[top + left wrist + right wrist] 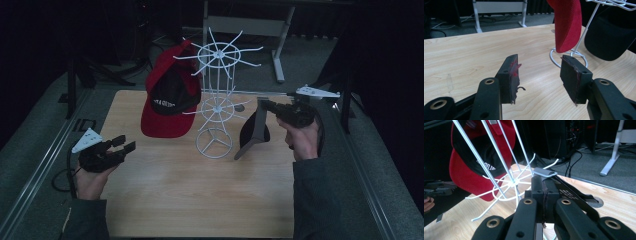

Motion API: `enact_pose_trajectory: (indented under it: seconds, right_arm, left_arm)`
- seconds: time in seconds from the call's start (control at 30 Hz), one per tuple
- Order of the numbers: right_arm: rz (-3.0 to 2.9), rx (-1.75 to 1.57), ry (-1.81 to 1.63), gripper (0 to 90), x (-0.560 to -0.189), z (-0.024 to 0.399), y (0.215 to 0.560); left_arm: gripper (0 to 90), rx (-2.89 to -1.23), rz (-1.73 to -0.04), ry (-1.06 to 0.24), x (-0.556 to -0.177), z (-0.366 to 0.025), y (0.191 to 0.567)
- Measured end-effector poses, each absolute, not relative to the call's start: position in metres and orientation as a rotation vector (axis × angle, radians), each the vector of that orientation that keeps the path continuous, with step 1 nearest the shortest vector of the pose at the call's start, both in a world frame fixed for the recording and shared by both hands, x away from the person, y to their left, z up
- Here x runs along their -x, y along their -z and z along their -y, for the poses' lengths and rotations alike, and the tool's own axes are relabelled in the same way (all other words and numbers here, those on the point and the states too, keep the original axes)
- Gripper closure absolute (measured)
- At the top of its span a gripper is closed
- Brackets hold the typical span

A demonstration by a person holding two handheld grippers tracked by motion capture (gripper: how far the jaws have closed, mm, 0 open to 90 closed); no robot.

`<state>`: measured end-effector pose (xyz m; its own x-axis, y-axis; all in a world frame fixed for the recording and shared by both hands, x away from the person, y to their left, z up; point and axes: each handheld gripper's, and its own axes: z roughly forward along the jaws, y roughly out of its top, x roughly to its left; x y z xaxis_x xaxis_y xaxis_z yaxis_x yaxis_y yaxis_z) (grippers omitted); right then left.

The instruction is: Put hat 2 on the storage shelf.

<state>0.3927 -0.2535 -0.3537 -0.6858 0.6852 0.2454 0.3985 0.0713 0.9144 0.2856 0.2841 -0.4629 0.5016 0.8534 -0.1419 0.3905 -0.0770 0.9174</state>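
Observation:
A white wire hat rack (216,95) stands at the middle back of the wooden table (175,200). A red and black cap (170,95) hangs on its left side, brim down. My right gripper (265,106) is shut on the back strap of a black cap (252,132), which hangs just right of the rack near its lower ring of hooks. In the right gripper view the jaws (544,187) pinch the dark strap (571,192), with its grey buckle (545,173) beyond their tips. My left gripper (125,144) rests low at the table's left, open (539,75) and holding nothing.
The rack's round base (569,56) sits on the table ahead of the left gripper, with the red cap's brim (569,22) hanging over it. A round hole (596,202) is set in the tabletop near the rack. A desk frame's leg (280,55) stands on the carpet behind the table.

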Motion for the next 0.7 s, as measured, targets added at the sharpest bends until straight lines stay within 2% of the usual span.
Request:
enact_pose_trajectory:
  seconds: [0.7]
  right_arm:
    - [-2.072, -1.022, -1.706, 89.9, -0.376, 0.258, 0.325]
  left_arm:
    - [49.3, -1.678, -1.067, -0.534, -0.286, -0.283, 0.463]
